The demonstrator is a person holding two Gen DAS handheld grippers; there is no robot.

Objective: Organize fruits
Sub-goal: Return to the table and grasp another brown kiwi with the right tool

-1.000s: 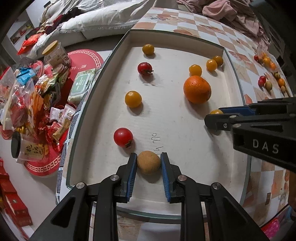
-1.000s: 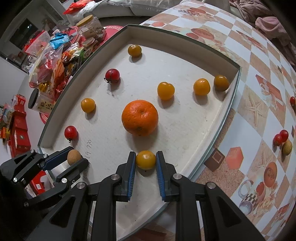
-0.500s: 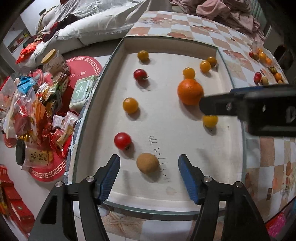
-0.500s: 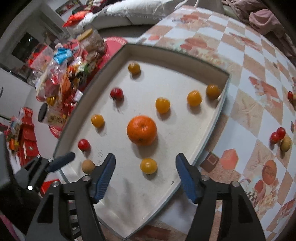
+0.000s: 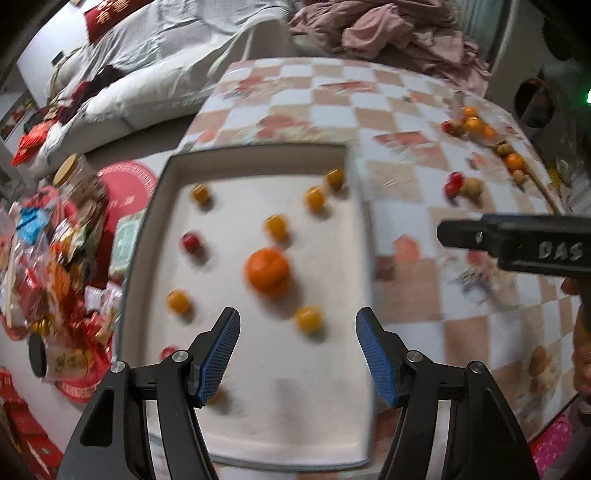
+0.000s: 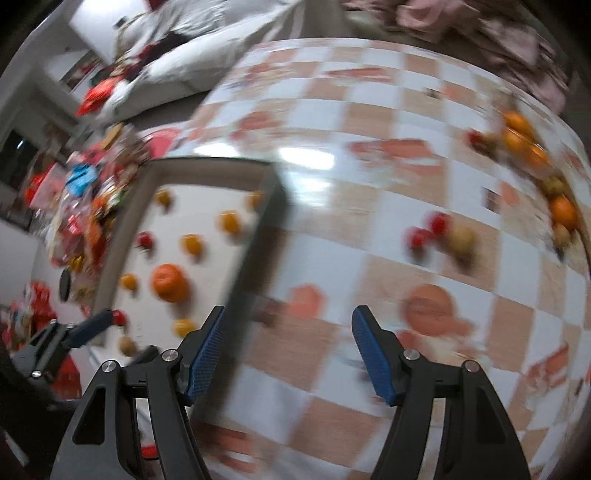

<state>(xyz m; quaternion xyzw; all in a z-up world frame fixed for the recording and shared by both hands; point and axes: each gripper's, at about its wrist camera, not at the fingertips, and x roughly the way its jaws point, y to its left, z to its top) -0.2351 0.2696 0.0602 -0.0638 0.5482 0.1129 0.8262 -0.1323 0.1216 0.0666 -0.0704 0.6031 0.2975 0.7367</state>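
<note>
A white tray [image 5: 159, 206] on the checked tablecloth holds a large orange [image 5: 267, 271], several small yellow-orange tomatoes, one of them [image 5: 309, 318] near my fingers, and a red tomato [image 5: 191, 242]. My left gripper [image 5: 297, 354] hangs open above the tray's near half with nothing between its fingers. A brown round fruit [image 6: 127, 345] lies at the tray's near left corner beside that gripper. My right gripper [image 6: 288, 350] is open and empty above the cloth, just right of the tray wall [image 6: 269, 221]. Both views are blurred by motion.
Loose on the cloth to the right lie two red tomatoes [image 6: 421, 236] and a brown fruit [image 6: 461, 240], with a heap of oranges [image 6: 517, 136] farther back. Snack packets [image 5: 48, 258] cover the floor on the left. White bedding [image 5: 147, 74] and pink clothes [image 5: 388, 33] lie beyond the table.
Both grippers opened, leaving the brown fruit and a yellow tomato on the tray, then rose. The right one swung right, off the tray and over the cloth.
</note>
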